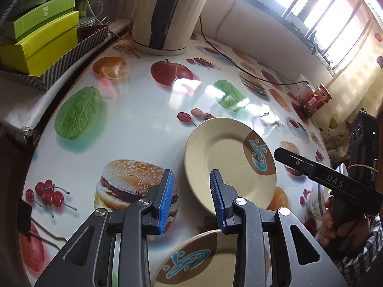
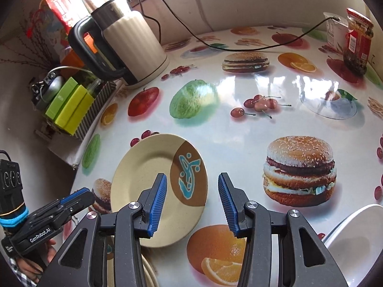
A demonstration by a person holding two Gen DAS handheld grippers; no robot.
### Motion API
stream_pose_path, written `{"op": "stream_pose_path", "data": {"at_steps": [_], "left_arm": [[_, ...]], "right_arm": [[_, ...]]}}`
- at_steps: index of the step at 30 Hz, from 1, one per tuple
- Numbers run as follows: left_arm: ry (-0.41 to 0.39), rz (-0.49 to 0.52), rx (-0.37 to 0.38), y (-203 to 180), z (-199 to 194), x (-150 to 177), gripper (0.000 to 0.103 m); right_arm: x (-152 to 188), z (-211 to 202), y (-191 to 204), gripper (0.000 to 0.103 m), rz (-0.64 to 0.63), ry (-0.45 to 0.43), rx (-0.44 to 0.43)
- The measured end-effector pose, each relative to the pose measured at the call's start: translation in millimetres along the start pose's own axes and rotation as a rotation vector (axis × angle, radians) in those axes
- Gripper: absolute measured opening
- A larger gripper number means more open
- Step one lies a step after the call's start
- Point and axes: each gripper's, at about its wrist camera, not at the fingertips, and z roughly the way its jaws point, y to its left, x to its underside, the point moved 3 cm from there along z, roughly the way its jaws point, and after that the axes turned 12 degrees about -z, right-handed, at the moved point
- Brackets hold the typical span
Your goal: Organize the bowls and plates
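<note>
A cream plate (image 1: 222,160) with a brown patch and blue fish mark lies flat on the fruit-print table; it also shows in the right wrist view (image 2: 148,181). My left gripper (image 1: 191,191) is open and empty, hovering just left of this plate. A second matching plate (image 1: 191,260) lies under the left gripper, partly hidden. My right gripper (image 2: 191,203) is open and empty above the first plate's right edge; it also shows from the side in the left wrist view (image 1: 280,154). A white bowl (image 2: 354,236) sits at the right wrist view's lower right and also shows in the left wrist view (image 1: 316,203).
A cream electric kettle (image 1: 167,16) with a black cord (image 1: 239,68) stands at the back of the table (image 1: 148,119). Green boxes (image 1: 40,40) in a striped tray sit beyond the left edge. A red-labelled jar (image 2: 356,43) and a carton stand at the far right.
</note>
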Motion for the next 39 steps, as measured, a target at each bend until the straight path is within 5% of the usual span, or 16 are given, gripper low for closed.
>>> {"op": "stream_pose_path", "data": {"at_steps": [13, 26, 39], "left_arm": [[0.043, -0.035, -0.006, 4.1, 24.7, -9.3, 0.032], [0.053, -0.059, 0.017, 5.4, 28.7, -8.0, 0.032], [0.062, -0.059, 0.011, 8.2, 32.1, -6.1, 0.011]], "right_arm": [[-9.9, 24.0, -5.6, 0.044, -0.010, 0.040, -0.016], [-8.4, 30.5, -3.8, 0.023, -0.009, 0.061, -0.038], [-8.2, 30.6, -3.7, 0.019, -0.002, 0.061, -0.049]]}}
